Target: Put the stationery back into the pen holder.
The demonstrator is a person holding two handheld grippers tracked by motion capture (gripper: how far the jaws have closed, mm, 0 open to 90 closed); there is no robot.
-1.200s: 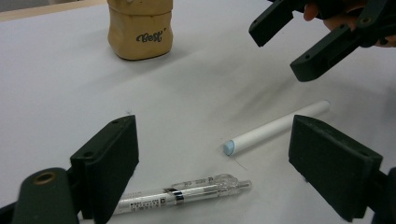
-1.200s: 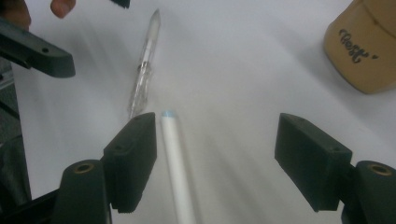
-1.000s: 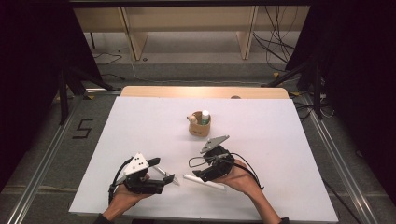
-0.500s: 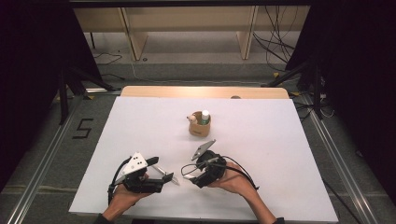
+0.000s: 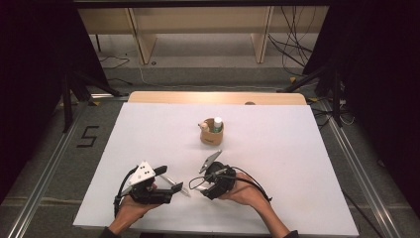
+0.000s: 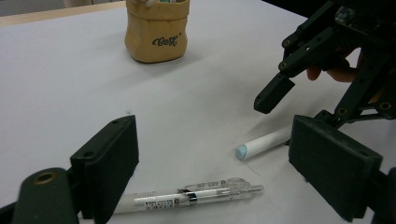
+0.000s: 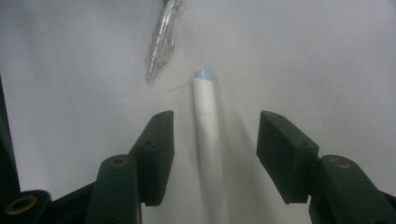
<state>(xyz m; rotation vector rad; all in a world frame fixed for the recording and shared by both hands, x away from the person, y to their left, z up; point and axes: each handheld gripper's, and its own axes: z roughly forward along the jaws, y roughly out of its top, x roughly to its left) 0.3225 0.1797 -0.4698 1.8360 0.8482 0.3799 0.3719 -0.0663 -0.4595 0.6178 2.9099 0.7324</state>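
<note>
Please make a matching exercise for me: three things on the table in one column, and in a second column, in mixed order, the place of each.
Things:
1. white marker
2. clear pen
3. tan pouch

Places:
A. lying in front of the left claw
B. standing farther back on the white table, with things inside
C. lying between the open jaws of the right claw, not gripped

Pairs: 1-C, 2-A, 3-B

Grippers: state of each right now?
Left gripper: open, holding nothing, clear pen lying between its jaws.
Right gripper: open, just been closing around white marker, not gripping.
</note>
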